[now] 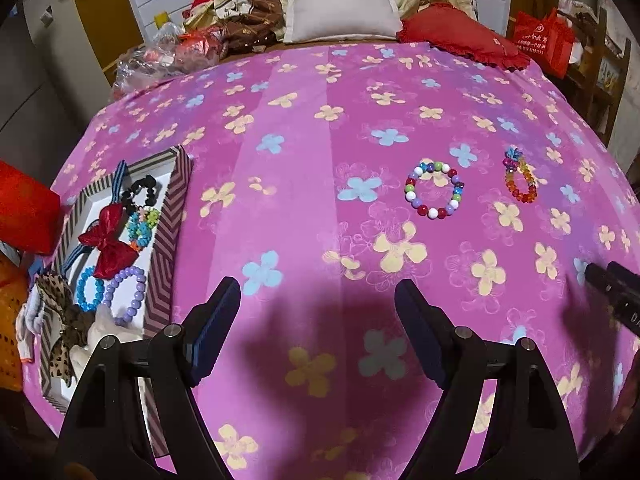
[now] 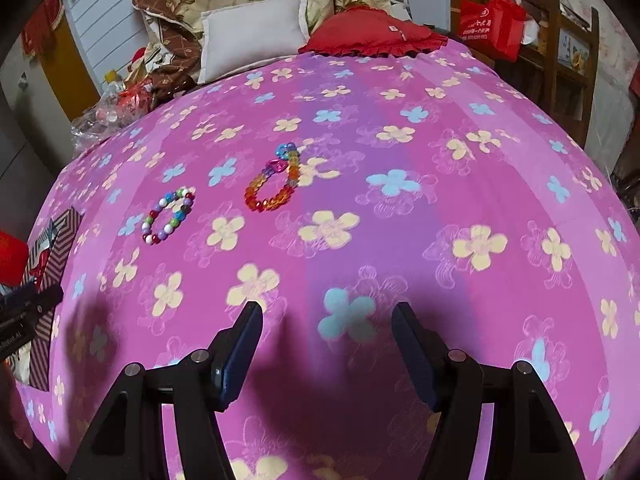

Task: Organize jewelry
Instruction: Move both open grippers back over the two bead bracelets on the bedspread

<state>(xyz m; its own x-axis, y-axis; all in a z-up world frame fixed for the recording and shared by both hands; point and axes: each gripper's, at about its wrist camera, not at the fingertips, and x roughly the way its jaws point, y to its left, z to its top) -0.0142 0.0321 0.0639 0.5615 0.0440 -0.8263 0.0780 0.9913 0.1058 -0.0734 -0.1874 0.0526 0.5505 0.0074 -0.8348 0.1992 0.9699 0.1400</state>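
Both tools hang over the bed's pink flowered sheet (image 1: pixel 304 128), left tool (image 1: pixel 318 300) and right tool (image 2: pixel 327 320) each spread with nothing between. A multicoloured round-bead bracelet (image 1: pixel 434 190) lies beside a clear rainbow crystal bracelet (image 2: pixel 272 184), well apart from the striped cardboard box (image 1: pixel 164 216) holding other pieces.

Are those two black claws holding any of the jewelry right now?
No. The left gripper and right gripper are both open and empty; the two beaded bracelets lie untouched on the pink flowered bedsheet.
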